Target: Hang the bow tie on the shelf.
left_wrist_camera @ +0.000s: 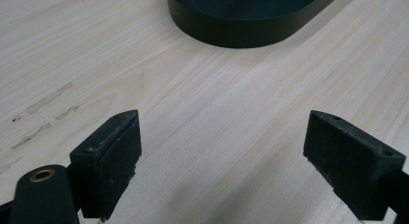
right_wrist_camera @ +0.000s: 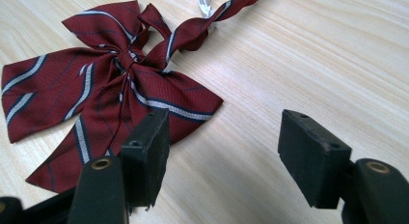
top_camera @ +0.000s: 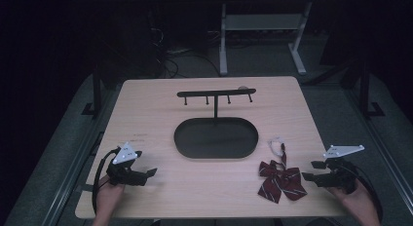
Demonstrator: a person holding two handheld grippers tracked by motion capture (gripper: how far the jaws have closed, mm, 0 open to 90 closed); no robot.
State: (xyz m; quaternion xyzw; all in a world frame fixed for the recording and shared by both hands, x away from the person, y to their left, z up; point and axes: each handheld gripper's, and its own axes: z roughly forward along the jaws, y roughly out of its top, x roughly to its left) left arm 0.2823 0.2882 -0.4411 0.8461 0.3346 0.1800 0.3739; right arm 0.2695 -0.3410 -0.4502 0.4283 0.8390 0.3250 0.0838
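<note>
Right gripper (right_wrist_camera: 224,156) gapes empty beside bow tie (right_wrist_camera: 106,89)

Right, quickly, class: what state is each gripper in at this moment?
Left gripper: open, nothing between its jaws, over bare table.
Right gripper: open, holding nothing, beside the red striped bow tie.

Both hand-held grippers (top_camera: 146,173) (top_camera: 308,176) wide open
</note>
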